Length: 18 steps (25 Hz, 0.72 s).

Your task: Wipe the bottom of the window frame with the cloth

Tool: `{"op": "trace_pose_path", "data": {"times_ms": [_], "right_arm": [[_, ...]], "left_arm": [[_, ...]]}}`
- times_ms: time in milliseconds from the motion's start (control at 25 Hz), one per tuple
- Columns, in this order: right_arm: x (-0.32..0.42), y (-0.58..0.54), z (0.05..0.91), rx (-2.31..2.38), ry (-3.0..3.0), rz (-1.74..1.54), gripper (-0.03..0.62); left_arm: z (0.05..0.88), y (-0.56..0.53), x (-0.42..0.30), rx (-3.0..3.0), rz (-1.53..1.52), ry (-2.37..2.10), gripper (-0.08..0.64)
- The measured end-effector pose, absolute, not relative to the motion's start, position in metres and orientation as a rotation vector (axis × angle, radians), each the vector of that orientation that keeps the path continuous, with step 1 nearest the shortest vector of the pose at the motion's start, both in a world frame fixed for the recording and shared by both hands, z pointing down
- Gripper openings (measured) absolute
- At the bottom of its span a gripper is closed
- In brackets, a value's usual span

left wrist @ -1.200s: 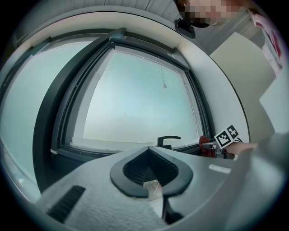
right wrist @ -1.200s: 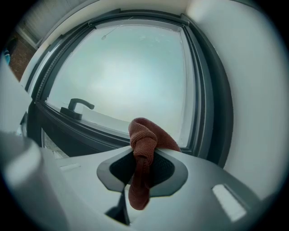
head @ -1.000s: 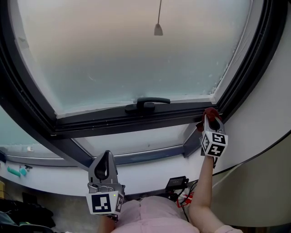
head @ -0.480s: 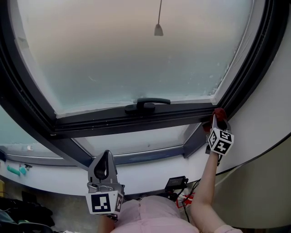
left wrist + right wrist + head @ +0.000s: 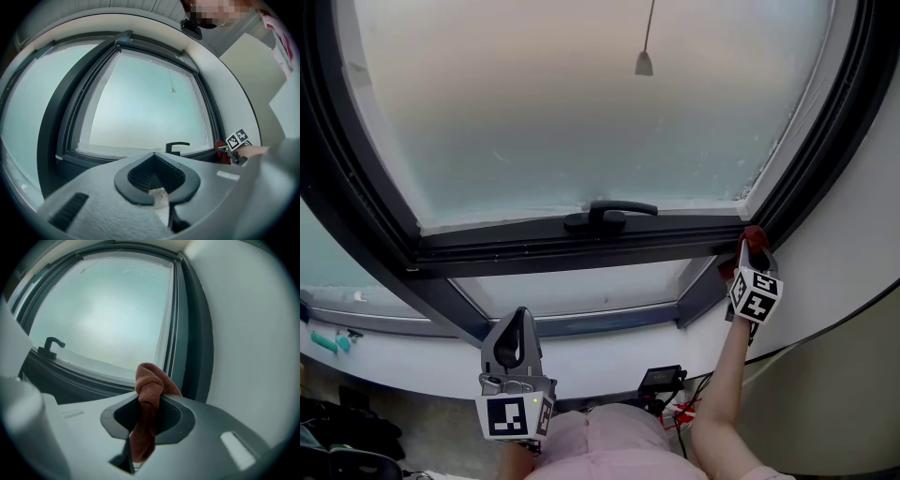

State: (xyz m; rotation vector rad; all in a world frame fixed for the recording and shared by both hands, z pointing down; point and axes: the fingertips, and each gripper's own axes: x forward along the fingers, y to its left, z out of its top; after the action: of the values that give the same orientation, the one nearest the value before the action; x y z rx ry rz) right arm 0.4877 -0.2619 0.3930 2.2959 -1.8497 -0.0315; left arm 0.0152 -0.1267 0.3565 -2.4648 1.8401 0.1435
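Nearest the person, the left gripper hangs low below the sill, its jaws pressed together with nothing between them. Farther up on the right, the right gripper pinches a bunched red-brown cloth. The cloth sits at the lower right corner of the dark window frame, at the right end of its bottom rail. Beyond, a black handle stands mid-rail against the frosted glass.
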Motion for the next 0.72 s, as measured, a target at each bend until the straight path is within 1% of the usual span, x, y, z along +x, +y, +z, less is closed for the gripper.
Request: {"op": "trace_pose_path", "data": {"times_ms": [160, 360, 560, 720], "right_arm": [[0.435, -0.244, 0.371, 2.228, -2.023, -0.122, 0.077], [0.329, -0.231, 0.358, 1.959, -2.326, -0.209, 0.077], [0.241, -0.233, 0.374, 1.683, -2.501, -0.185, 0.077], [0.188, -0.237, 0.393, 1.499, -2.576, -0.142, 0.077]], "left_arm": [[0.357, -0.125, 0.011, -2.467, 0.142, 1.85, 0.003], [0.355, -0.127, 0.01, -2.469, 0.155, 1.848, 0.003], [0.356, -0.126, 0.009, -2.472, 0.164, 1.842, 0.003], [0.358, -0.125, 0.003, -2.468, 0.17, 1.855, 0.003]]}}
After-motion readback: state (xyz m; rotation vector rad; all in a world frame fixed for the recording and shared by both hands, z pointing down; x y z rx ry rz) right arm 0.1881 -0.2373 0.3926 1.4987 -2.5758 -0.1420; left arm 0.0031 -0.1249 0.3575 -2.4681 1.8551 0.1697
